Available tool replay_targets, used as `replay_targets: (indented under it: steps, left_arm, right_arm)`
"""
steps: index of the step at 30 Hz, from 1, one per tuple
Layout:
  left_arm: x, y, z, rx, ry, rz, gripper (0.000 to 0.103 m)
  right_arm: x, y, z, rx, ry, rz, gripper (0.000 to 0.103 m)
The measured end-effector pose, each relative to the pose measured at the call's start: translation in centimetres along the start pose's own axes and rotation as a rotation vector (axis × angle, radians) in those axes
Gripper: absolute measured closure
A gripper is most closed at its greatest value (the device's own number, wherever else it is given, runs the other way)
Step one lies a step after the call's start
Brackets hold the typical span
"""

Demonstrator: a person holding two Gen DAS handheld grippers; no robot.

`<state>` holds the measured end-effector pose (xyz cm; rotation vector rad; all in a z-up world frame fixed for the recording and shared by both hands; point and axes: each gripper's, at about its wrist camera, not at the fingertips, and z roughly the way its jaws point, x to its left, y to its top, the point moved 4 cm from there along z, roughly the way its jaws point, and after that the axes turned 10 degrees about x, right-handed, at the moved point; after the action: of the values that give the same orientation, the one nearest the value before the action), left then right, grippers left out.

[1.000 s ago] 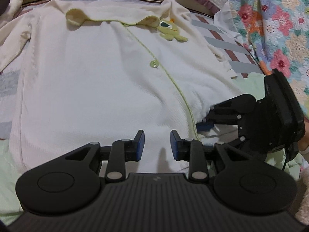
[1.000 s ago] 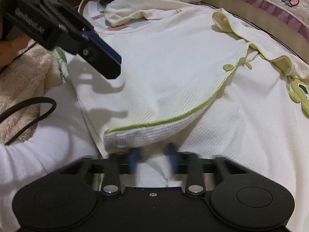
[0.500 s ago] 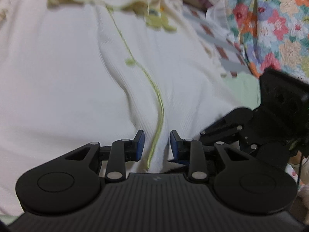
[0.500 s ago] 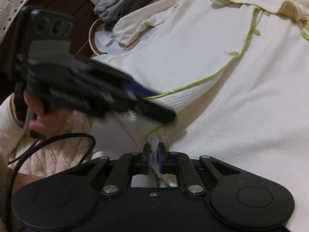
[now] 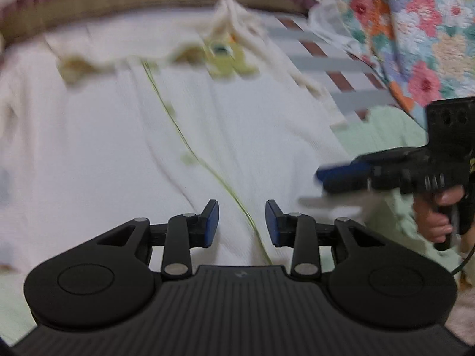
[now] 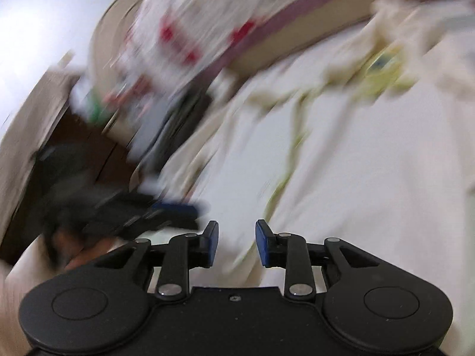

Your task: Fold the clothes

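Observation:
A cream baby garment [image 5: 118,148] with green piping and a green animal patch [image 5: 221,56] lies spread flat on the bed. It also fills the right wrist view [image 6: 371,163], blurred. My left gripper [image 5: 242,222] is open and empty, low over the garment's hem with the green piping between its fingers. My right gripper [image 6: 237,241] is open and empty over the hem edge. It shows at the right of the left wrist view [image 5: 341,178], and the left gripper shows blurred at the left of the right wrist view [image 6: 166,210].
A floral quilt [image 5: 415,44] lies at the right, with a striped sheet [image 5: 326,68] beside the garment. A pale green blanket [image 5: 383,136] lies under the hem. A red and white quilt [image 6: 184,29] and a dark pile of clothes [image 6: 178,121] lie at the far left.
My right gripper has opened and let go of the hem corner it was pinching, and swung away fast. Both views are now blurred by motion. The garment's front lies flatter.

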<state>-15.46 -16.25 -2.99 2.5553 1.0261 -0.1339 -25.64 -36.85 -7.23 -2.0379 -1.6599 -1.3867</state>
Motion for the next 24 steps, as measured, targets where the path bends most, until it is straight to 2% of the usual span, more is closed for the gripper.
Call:
replay_targets:
  steps: [1,3,5,6,9,11,13,15,16,18,20,21,22,23,24]
  left_arm:
    - [0.1,1.5,-1.2,-0.005,0.038,-0.004,0.070]
    - [0.2,4.2,-3.8,-0.030,0.099,-0.005,0.070]
    - [0.1,6.6,-6.0,-0.055,0.147,0.016,0.070]
    - [0.2,7.7,-6.9,-0.067,0.174,0.020,0.069]
    - [0.2,10.8,-8.9,-0.116,0.241,0.035,0.063]
    - [0.1,12.5,-9.1,-0.178,0.256,0.068,0.057]
    - [0.1,14.2,-9.4,-0.240,0.270,0.101,0.053]
    - [0.6,15.4,-7.2,-0.264,0.235,0.077,0.053]
    - [0.8,15.9,-6.0,-0.273,0.213,0.060,0.053]
    - [1.3,16.7,-2.4,-0.279,0.191,0.021,0.053]
    - [0.9,17.3,1.6,-0.250,0.228,0.047,0.053]
    - [0.5,17.6,3.4,-0.237,0.262,0.073,0.053]
    - [-0.1,17.9,4.9,-0.229,0.285,0.098,0.053]
    - [-0.6,18.3,6.4,-0.223,0.297,0.113,0.053]
    - [-1.0,18.7,7.7,-0.219,0.298,0.114,0.053]
  right_arm:
    - [0.1,1.6,-0.5,-0.029,-0.036,0.027,0.069]
    - [1.6,5.4,-1.1,-0.032,-0.104,0.055,0.069]
    - [4.4,9.4,-2.3,-0.020,-0.135,0.013,0.069]
    - [5.3,11.0,-3.7,-0.009,-0.149,0.004,0.065]
    - [7.8,16.8,-6.2,0.072,-0.230,-0.015,0.065]
    - [8.9,20.1,-7.8,0.101,-0.331,-0.106,0.062]
    - [9.0,22.4,-9.1,0.127,-0.409,-0.224,0.052]
    - [6.6,24.3,-10.8,0.129,-0.526,-0.234,0.050]
    - [4.8,25.1,-11.1,0.111,-0.557,-0.179,0.050]
    - [1.8,25.9,-11.1,0.015,-0.489,-0.111,0.050]
    - [-1.8,26.0,-10.2,-0.038,-0.479,-0.064,0.054]
    - [-3.8,25.9,-9.2,-0.031,-0.525,-0.056,0.054]
    - [-5.8,25.4,-8.1,0.011,-0.632,-0.081,0.054]
    - [-7.6,24.7,-7.7,0.042,-0.702,-0.114,0.055]
    - [-9.0,23.9,-7.6,0.075,-0.718,-0.117,0.055]
